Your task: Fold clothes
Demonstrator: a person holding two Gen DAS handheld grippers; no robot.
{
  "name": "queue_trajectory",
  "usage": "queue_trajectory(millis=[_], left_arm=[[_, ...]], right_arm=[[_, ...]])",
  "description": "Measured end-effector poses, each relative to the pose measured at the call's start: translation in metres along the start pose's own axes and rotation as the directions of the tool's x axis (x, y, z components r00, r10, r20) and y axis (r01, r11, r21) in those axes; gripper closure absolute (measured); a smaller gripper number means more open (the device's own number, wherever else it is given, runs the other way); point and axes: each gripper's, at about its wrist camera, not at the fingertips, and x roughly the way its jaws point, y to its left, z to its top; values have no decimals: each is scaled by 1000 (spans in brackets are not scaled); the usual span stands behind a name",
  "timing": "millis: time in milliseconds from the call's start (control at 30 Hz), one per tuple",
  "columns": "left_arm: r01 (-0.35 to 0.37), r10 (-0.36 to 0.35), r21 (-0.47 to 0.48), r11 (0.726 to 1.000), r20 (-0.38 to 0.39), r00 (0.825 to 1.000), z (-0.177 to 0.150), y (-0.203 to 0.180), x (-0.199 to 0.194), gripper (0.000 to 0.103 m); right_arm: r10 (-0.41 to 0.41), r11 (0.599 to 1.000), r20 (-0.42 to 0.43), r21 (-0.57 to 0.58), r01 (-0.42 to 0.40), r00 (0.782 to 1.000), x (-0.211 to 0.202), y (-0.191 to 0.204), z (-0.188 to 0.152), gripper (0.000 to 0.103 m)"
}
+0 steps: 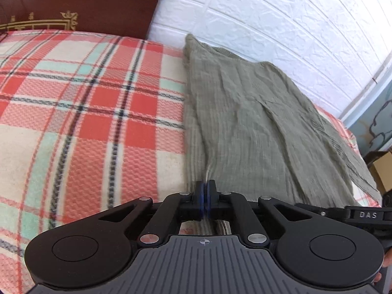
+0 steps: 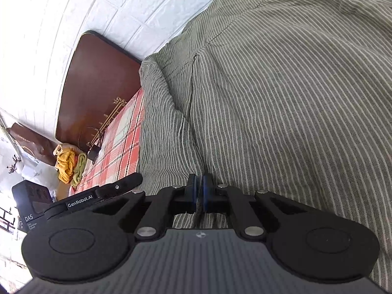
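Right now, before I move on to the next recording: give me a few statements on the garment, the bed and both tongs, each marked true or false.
1. The left tongs are shut on the green striped garment. True.
2. The right tongs stand wide open above the garment. False: they are closed, with a fold of the striped cloth pinched between them.
3. The garment lies on a red plaid blanket. True.
4. The wall behind the bed is bare dark wood. False: it is white with a brick pattern; only the headboard is dark wood.
5. The garment is bright yellow. False: it is green with pale stripes.
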Motion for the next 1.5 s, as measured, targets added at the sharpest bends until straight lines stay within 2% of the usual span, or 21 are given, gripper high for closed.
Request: queue_trajectory(millis=[100,233,267,300,367,433,500,667,733,767,800,833,867,967,1067,1133,1167,1233,1333,1500], left_arm=[[-30,29,-48,998,-3,1000,0,12,4,103],[17,-16,-68,998,10,1000,4,16,-2,103],[34,-33,-64,997,14,999,5,15,-4,99],[52,-51,-59,997,17,999,7,14,-7,82],[50,-50,-24,998,21,999,10,4,-5,80],[45,-45,12,999,25,999,13,-6,0,74],[53,-53,17,998,27,998,16,-12,5,60],[45,-46,32,998,29,999,18,-19,23,52],[32,-32,21,999,22,999,18,-17,31,52],[30,-30,9,1000,15,999,18,-16,34,55],[28,-28,-3,1000,8,1000,17,-14,36,89],[20,-20,-10,1000,8,1000,17,-12,37,100],[12,-12,-15,1000,9,1000,16,-10,38,102],[0,1,-25,1000,4,1000,16,-7,42,103],[9,-9,0,1000,25,1000,20,-9,37,101],[20,-21,13,1000,54,998,25,-10,30,80],[7,-8,18,1000,75,997,31,-11,28,78],[-24,21,24,999,112,994,45,-15,27,78],[-21,18,28,999,128,992,70,-24,36,78],[-70,55,85,994,161,985,110,-48,67,76]], right_arm=[[3,1000,2,9,-3,1000,-1,-1,-1,98],[22,1000,3,18,-22,1000,-3,0,-2,90],[34,999,7,21,-34,999,-6,0,-2,82],[46,999,18,25,-47,999,-9,1,-1,77],[53,998,40,20,-54,998,-13,3,2,76],[49,999,53,20,-50,997,-13,5,7,76],[40,999,55,17,-41,998,-10,7,11,74],[27,1000,49,14,-28,998,2,9,18,72],[26,999,46,17,-27,999,7,9,21,72],[28,999,39,14,-28,999,10,9,23,72],[29,999,32,12,-30,999,12,9,24,77],[30,1000,26,6,-30,999,15,9,26,89],[19,1000,19,3,-20,1000,17,9,27,99],[-9,1000,2,17,9,1000,23,5,28,98],[0,1000,11,-2,0,1000,16,6,27,92],[-1,1000,29,-18,1,1000,7,6,27,88],[-2,1000,43,-25,3,999,3,6,28,86],[-2,999,67,-38,5,998,-4,7,30,84],[6,998,83,-61,-1,997,-10,13,30,79],[62,994,57,-97,-56,996,-21,18,22,77]])
